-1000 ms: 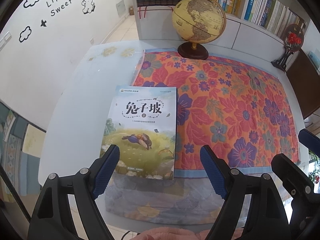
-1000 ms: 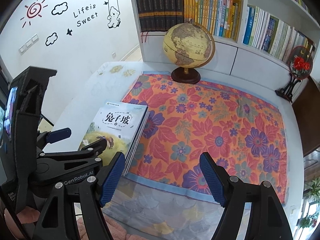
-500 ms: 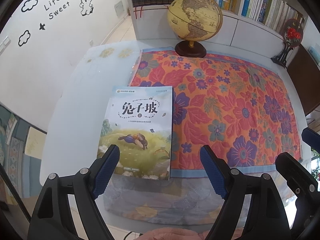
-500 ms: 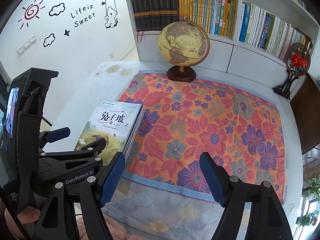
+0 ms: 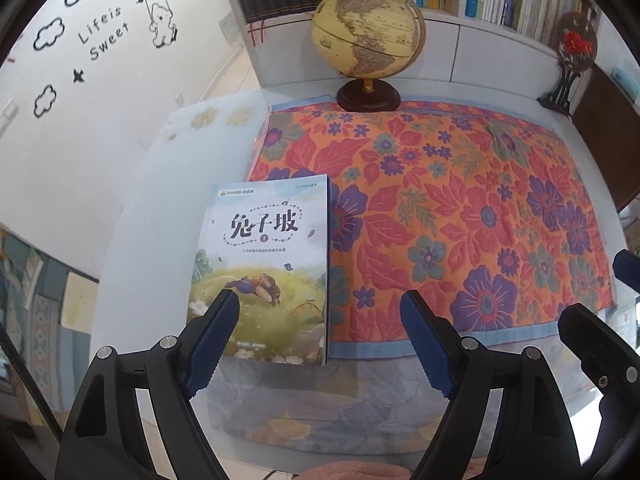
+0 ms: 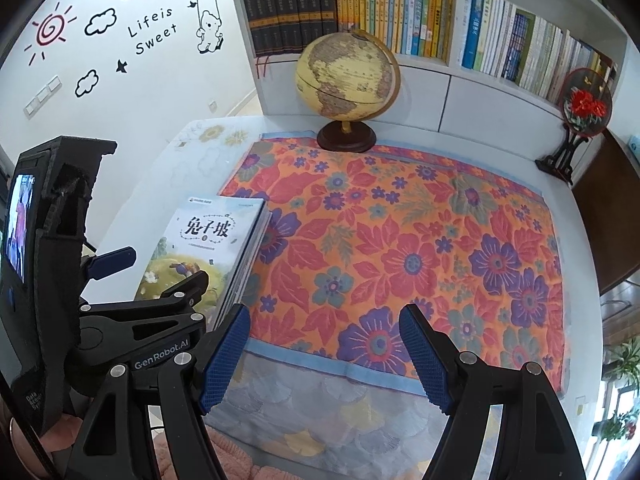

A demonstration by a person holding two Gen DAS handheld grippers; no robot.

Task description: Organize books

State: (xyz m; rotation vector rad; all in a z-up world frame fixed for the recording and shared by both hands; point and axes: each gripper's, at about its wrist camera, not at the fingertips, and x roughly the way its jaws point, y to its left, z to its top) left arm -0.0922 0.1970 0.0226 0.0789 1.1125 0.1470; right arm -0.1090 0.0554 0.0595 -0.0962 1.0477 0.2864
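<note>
White bookshelves [image 6: 440, 20] packed with upright volumes line the far wall behind a pale desk [image 5: 160, 200]. Most of the desk is covered by an orange floral cloth [image 5: 460, 208], and a yellowish globe [image 5: 366, 34] on a dark round base stands at the cloth's far edge. A round red-flower ornament [image 6: 586, 106] on a black stand sits at the desk's far right corner.

Near the cloth's left edge lies a stack of books [image 6: 212, 248], flat, the top cover showing a bird over a grassy field under large Chinese characters. In the right wrist view the stack's page edges show several volumes piled together, its right part resting on the cloth and its left part on bare desk.

The left gripper [image 5: 320, 336] hovers above the near end of the stack with its blue-padded fingers [image 5: 214, 336] spread wide and holding nothing; one finger overlaps the cover's lower left corner in the view. The right gripper [image 6: 326, 354] hangs over the near part of the cloth, its fingers [image 6: 424, 360] likewise spread apart and empty, just right of the books.
</note>
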